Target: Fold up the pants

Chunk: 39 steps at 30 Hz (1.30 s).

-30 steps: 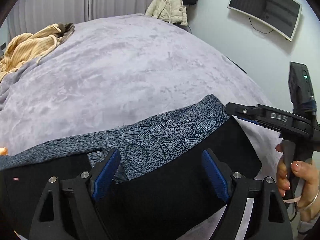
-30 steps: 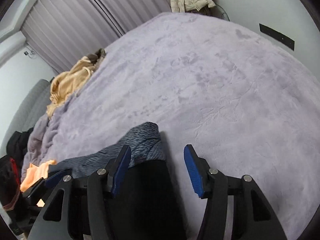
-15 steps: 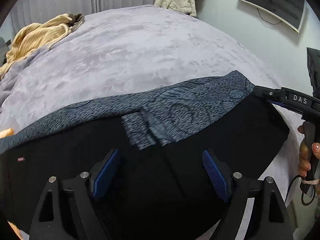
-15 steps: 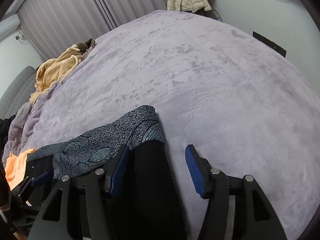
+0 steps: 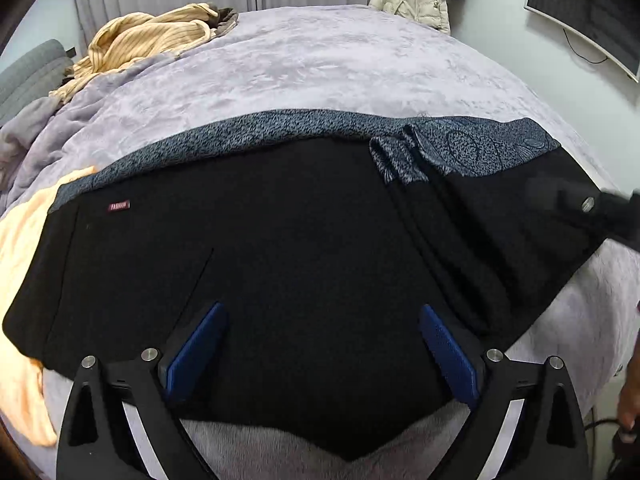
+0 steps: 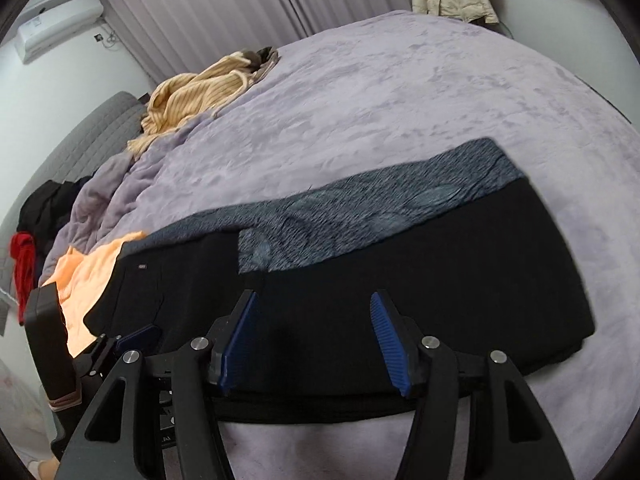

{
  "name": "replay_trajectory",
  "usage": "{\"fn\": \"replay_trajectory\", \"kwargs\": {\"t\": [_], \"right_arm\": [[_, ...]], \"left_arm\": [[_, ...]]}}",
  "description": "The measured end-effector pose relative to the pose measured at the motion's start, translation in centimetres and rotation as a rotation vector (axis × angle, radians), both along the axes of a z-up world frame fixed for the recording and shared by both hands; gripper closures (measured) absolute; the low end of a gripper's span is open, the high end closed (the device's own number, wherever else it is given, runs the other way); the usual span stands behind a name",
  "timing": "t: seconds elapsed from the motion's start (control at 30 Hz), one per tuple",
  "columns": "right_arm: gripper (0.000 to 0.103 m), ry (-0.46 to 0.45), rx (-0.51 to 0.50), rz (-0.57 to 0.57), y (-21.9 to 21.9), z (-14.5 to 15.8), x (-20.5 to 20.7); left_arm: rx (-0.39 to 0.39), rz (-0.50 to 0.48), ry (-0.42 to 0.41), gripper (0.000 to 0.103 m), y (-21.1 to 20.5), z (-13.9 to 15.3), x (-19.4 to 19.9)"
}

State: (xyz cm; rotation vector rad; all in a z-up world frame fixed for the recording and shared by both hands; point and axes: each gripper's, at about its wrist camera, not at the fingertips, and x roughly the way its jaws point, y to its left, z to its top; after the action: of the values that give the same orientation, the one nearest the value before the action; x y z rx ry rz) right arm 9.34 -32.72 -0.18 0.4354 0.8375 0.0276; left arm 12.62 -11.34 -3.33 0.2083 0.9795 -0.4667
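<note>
The pants (image 5: pixel 288 264) are laid flat near the front edge of the bed (image 5: pixel 320 72), with open blanket beyond. The left gripper (image 5: pixel 322 344) has just been opened wide, and nothing is clamped. The right gripper (image 6: pixel 314 340) is held part-open, gripping nothing. Its far side is blurred.
</note>
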Motion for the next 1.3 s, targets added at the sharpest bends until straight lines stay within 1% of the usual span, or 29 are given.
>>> {"fn": "replay_trajectory", "kwargs": {"t": [0.07, 0.13, 0.27, 0.53, 0.63, 0.9, 0.97, 1.07, 1.1, 1.13, 1.2, 1.3], "right_arm": [[0.041, 0.008, -0.008, 0.012, 1.0, -0.9, -0.3], [0.041, 0.001, -0.071, 0.024, 2.2, -0.9, -0.9], [0.041, 0.004, -0.114, 0.045, 2.8, -1.1, -1.7], [0.041, -0.003, -0.025, 0.005, 1.8, -1.6, -1.9], [0.041, -0.014, -0.024, -0.002, 1.8, -1.7, -2.2], [0.041, -0.021, -0.061, -0.023, 2.5, -1.6, -2.6], [0.04, -0.014, -0.084, -0.033, 2.7, -1.3, -2.7], [0.033, 0.001, -0.15, -0.023, 3.9, -0.9, -2.7], [0.032, 0.006, -0.188, -0.021, 4.6, -0.8, -2.7], [0.032, 0.009, -0.215, -0.017, 5.0, -0.8, -2.7], [0.026, 0.009, -0.248, -0.003, 5.8, -0.9, -2.9], [0.025, 0.011, -0.284, 0.003, 6.4, -1.1, -3.2]], "left_arm": [[-0.012, 0.005, 0.001, 0.005, 0.5, 0.0, -0.2], [-0.02, 0.009, 0.002, 0.005, 1.0, 0.1, -0.4], [-0.024, 0.03, 0.021, 0.005, 1.7, 0.4, -0.5], [-0.031, 0.062, 0.023, 0.005, 2.7, 1.0, -1.6], [-0.036, 0.067, 0.028, 0.005, 3.4, 1.2, -1.9], [-0.064, 0.078, 0.045, 0.005, 5.3, 1.7, -2.5], [-0.067, 0.085, 0.048, 0.005, 5.7, 1.9, -2.8], [-0.07, 0.099, 0.044, 0.005, 6.5, 2.1, -3.1], [-0.077, 0.106, 0.045, 0.005, 6.9, 2.0, -3.0], [-0.085, 0.114, 0.048, 0.005, 7.5, 2.0, -3.1], [-0.107, 0.134, 0.059, 0.005, 8.9, 1.8, -2.9], [-0.134, 0.172, 0.074, 0.005, 11.1, 1.3, -2.8]]}}
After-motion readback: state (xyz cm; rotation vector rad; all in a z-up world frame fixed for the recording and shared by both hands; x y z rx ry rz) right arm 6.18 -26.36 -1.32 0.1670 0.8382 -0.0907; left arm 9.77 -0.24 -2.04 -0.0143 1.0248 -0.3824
